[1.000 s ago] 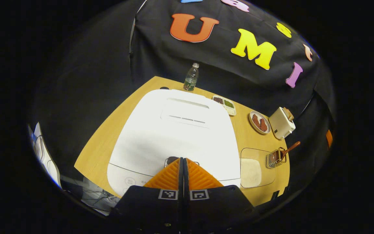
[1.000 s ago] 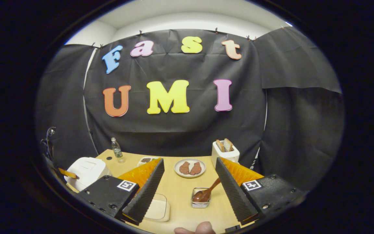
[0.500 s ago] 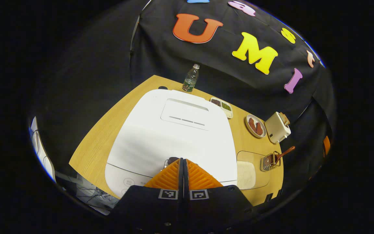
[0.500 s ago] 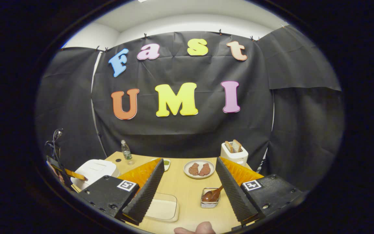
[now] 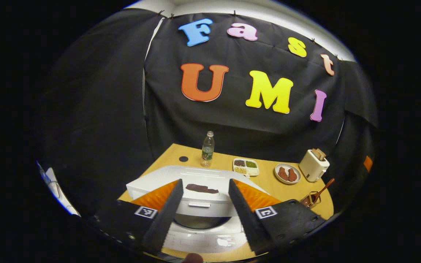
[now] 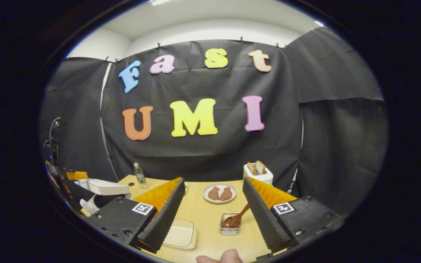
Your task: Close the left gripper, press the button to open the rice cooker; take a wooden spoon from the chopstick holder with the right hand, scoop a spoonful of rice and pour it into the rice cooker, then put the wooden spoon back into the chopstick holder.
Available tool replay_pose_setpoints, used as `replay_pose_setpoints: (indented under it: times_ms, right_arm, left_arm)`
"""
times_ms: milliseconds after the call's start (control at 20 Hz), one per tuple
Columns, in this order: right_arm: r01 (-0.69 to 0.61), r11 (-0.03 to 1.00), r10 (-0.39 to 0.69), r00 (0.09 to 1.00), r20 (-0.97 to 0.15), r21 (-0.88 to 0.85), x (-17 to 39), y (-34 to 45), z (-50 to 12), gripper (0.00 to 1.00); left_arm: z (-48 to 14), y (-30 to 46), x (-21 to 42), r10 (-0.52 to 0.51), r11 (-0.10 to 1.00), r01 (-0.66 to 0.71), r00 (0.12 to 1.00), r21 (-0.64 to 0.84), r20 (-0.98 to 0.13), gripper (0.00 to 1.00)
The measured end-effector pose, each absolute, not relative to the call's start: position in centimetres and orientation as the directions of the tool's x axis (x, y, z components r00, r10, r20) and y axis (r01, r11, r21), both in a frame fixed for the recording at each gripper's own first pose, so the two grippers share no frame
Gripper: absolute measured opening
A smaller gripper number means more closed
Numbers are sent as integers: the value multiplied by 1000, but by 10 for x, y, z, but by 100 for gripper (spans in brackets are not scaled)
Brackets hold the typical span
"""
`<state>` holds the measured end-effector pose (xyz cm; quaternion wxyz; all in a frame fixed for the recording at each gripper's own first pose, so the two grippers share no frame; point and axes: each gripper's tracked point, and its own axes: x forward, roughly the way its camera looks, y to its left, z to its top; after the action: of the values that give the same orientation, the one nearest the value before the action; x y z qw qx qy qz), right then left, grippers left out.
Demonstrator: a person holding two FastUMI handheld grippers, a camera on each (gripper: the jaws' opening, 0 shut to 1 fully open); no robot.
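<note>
One white rice cooker (image 5: pixel 199 215) stands with lid raised.

Rice cooker (image 5: pixel 196 204): smooth, glossy white plastic. Table (image 6: pixel 203 215): matt, pale wood-grain top. Spoon (image 6: pixel 236 218) at 5 o'clock of the plate (image 6: pixel 219 199): polished brown wood, in a wire-metal chopstick holder (image 6: pixel 230 228). Bottle (image 5: pixel 207 149): clear plastic.

Now standing open instead of pressed shut on the button, the left gripper (image 5: pixel 203 215) pulling back from the rice cooker (image 5: pixel 210 223), whose lid (image 5: pixel 181 180) is lifting up and showing the dark inner pot (image 5: pixel 199 221).
</note>
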<state>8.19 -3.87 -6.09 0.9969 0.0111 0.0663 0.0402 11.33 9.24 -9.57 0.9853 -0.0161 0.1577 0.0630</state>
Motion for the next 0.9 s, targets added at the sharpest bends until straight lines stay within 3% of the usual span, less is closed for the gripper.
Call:
replay_pose_setpoints:
  times_ms: [50, 450, 900]
  right_arm:
    - [-73, 997, 77, 989, -128, 30, 82, -43, -59, 99]
    - [-33, 999, 37, 992, -120, 40, 86, -84, -62, 100]
    - [8, 997, 9, 979, -205, 82, 99, -132, -103, 100]
  left_arm:
    - [-83, 91, 118, 130, 991, -131, 951, 14, -280, 95]
    - [-17, 69, 112, 147, 989, -146, 983, 21, -109, 95]
    - [25, 31, 84, 141, 986, -144, 989, -89, -35, 95]
